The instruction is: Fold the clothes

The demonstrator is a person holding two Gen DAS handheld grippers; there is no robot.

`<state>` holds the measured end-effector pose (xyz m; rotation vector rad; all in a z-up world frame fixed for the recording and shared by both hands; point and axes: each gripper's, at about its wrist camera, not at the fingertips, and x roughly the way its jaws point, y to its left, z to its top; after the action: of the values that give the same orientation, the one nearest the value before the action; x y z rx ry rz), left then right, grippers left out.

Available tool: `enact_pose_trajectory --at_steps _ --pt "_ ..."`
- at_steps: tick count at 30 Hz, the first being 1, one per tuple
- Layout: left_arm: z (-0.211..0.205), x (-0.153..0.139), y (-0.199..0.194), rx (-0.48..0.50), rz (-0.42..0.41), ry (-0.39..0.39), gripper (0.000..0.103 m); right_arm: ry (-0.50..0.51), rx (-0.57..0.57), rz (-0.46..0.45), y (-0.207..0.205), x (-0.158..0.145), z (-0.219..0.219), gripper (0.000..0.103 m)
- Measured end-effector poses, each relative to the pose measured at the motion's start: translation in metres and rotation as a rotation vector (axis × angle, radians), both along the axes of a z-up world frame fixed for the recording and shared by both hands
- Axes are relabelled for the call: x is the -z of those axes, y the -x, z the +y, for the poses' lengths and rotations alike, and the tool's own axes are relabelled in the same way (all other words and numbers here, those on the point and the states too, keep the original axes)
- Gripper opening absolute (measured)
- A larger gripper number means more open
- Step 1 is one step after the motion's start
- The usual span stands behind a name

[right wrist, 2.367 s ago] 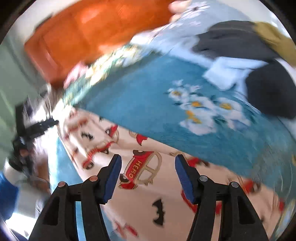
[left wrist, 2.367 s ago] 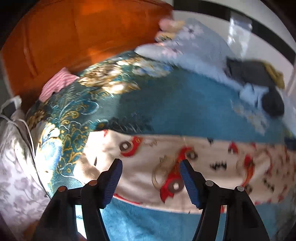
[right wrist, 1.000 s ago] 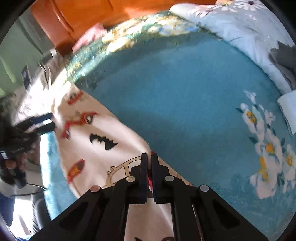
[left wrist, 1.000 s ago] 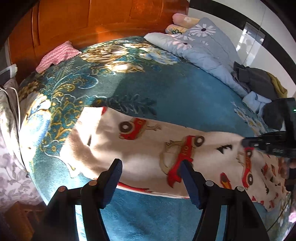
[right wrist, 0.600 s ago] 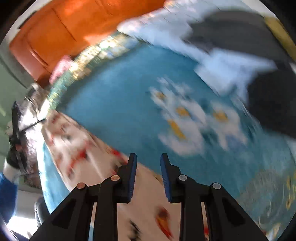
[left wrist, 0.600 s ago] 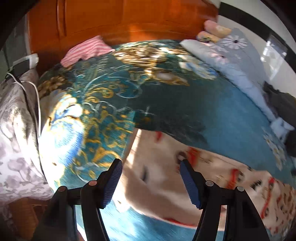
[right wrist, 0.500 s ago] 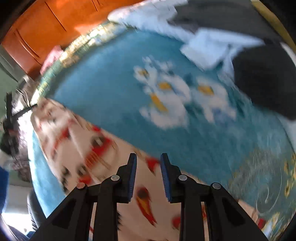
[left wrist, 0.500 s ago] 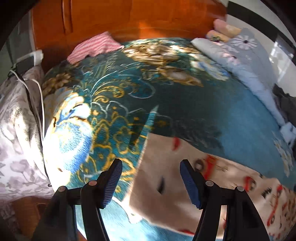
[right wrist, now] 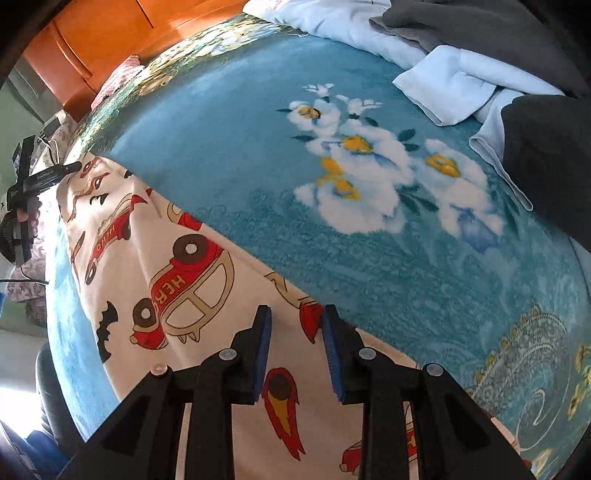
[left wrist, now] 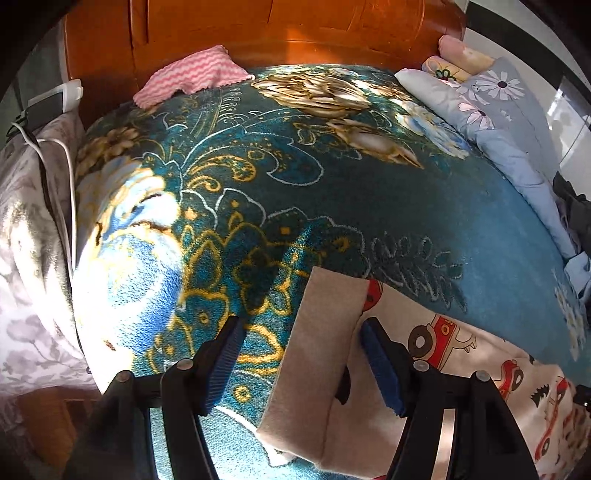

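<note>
A cream garment printed with red cars and black bats (right wrist: 155,266) lies stretched along the near side of a teal flowered blanket (right wrist: 258,155). In the left wrist view its plain beige end (left wrist: 325,332) is turned up, with the printed part (left wrist: 443,339) to the right. My left gripper (left wrist: 301,360) is open and hovers over that beige end, holding nothing. My right gripper (right wrist: 295,349) is partly open above the garment's far edge, with the cloth under it and nothing pinched. The left gripper also shows at the far left of the right wrist view (right wrist: 44,177).
An orange wooden headboard (left wrist: 295,29) stands behind the bed. A pink striped cloth (left wrist: 192,74) lies near it. A pale blue quilt (left wrist: 498,122), dark clothes (right wrist: 546,155) and a folded light-blue piece (right wrist: 454,88) lie at the far side. A charger cable (left wrist: 55,155) runs over the left pillow.
The right gripper was shut on the garment a second ago and has opened and moved along its far edge. The left gripper has moved left to the garment's beige end.
</note>
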<state>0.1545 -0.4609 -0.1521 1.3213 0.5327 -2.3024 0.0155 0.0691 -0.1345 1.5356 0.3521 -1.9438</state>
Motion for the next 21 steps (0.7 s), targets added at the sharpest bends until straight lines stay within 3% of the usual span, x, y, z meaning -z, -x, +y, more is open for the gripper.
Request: enact_pose_trajectory --at_steps 3,9,15,18,21 --pt "0.0 0.001 0.0 -0.004 0.001 0.002 0.071 -0.06 -0.017 0.044 -0.01 -0.002 -0.007 0.007" --pt "-0.002 0.001 -0.001 -0.008 0.006 -0.006 0.071 -0.077 0.046 0.108 -0.011 -0.011 -0.005 0.003" --pt "-0.004 -0.003 -0.005 -0.03 0.018 -0.022 0.071 -0.091 0.118 0.082 0.001 -0.004 0.007 0.0" --pt "-0.01 -0.012 -0.018 -0.076 0.063 -0.059 0.071 -0.053 0.166 0.099 0.001 -0.014 0.014 0.0" --pt "-0.022 -0.016 -0.046 -0.173 0.145 -0.16 0.071 -0.005 0.227 0.142 -0.008 -0.033 0.021 0.0"
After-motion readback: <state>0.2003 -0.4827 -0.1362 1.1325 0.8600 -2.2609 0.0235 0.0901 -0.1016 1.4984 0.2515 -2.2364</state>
